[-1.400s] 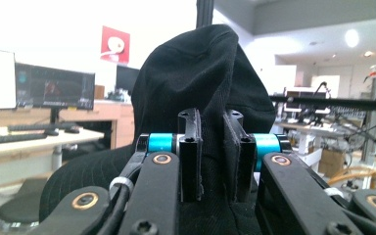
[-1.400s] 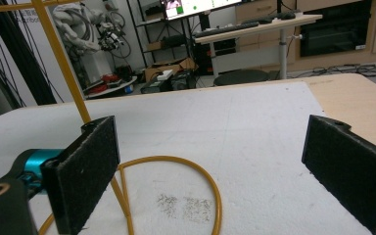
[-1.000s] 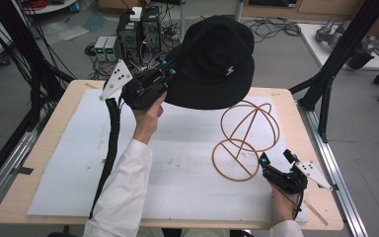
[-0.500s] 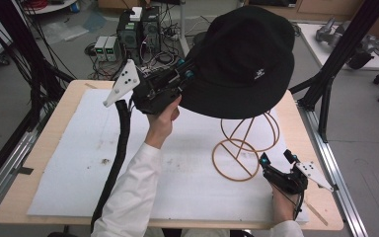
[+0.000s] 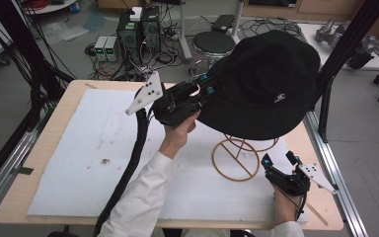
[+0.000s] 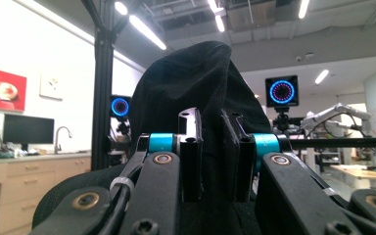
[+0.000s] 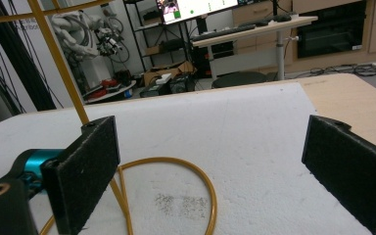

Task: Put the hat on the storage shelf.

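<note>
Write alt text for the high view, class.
A left hand-held gripper holds a black hat by its brim above a gold wire stand on a white-covered table. The right hand-held gripper rests open beside the stand's ring base.

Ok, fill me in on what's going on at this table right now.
A person is working with a hand-held tool in each hand. The left tool is shut on the brim of a black bucket hat and holds it in the air above a gold wire hat stand. The stand sits on the white mat. The right tool rests open on the mat by the stand's ring base, gripping nothing. The hat is not on the stand yet.
</note>
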`<action>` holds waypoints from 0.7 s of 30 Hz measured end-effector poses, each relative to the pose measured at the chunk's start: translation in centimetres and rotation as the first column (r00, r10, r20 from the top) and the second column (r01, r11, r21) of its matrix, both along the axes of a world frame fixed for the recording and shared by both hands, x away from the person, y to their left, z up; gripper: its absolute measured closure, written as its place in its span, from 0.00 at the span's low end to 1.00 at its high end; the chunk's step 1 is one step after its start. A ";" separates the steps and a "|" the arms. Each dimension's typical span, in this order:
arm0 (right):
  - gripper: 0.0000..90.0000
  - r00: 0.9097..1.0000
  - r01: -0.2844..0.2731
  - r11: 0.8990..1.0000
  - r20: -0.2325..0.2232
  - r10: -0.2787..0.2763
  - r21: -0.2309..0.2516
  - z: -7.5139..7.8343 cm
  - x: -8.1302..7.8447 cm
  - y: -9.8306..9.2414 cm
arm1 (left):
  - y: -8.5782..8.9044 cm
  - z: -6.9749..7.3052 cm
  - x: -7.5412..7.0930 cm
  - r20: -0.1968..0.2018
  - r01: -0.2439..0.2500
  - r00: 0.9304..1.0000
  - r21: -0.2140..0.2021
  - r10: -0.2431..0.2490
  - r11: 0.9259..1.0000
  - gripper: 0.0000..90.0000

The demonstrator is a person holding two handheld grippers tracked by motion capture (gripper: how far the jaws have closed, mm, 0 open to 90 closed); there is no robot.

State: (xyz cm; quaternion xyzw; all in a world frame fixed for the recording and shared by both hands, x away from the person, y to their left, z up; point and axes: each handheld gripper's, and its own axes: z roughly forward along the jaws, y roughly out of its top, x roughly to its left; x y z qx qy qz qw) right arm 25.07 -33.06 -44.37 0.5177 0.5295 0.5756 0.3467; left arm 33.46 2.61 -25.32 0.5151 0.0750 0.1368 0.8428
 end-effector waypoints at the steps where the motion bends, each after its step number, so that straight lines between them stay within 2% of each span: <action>1: 0.07 1.000 0.000 1.000 -0.005 0.000 -0.001 0.0 0.0 0.0 | -0.2 -0.2 0.0 -0.009 0.009 1.000 0.000 -0.009 1.000 0.88; 3: 0.07 1.000 -0.003 1.000 0.003 0.003 -0.011 0.0 0.0 0.1 | -0.6 -0.7 0.0 -0.019 0.014 1.000 0.021 -0.013 1.000 0.88; 7: 0.07 1.000 -0.007 1.000 0.003 0.007 -0.010 0.1 -0.1 0.2 | -0.8 -1.3 0.0 -0.027 0.024 0.999 0.035 -0.023 0.999 0.88; 13: 0.07 1.000 -0.008 1.000 0.008 0.008 -0.013 0.1 -0.1 0.2 | -1.2 -3.0 -0.3 -0.066 0.050 0.997 0.067 -0.046 0.996 0.88; 17: 0.07 1.000 -0.007 1.000 0.014 0.007 -0.017 0.2 -0.3 0.1 | -1.4 -4.2 -0.4 -0.087 0.045 0.996 0.096 -0.037 0.994 0.88; 20: 0.07 1.000 -0.002 1.000 0.013 0.003 -0.013 0.2 -0.5 0.1 | -1.2 -5.0 -0.3 -0.113 0.055 0.993 0.093 -0.045 0.994 0.88; 21: 0.07 1.000 -0.002 1.000 0.013 0.003 -0.015 0.2 -0.5 0.0 | -1.2 -5.1 -0.4 -0.114 0.053 0.993 0.104 -0.041 0.993 0.88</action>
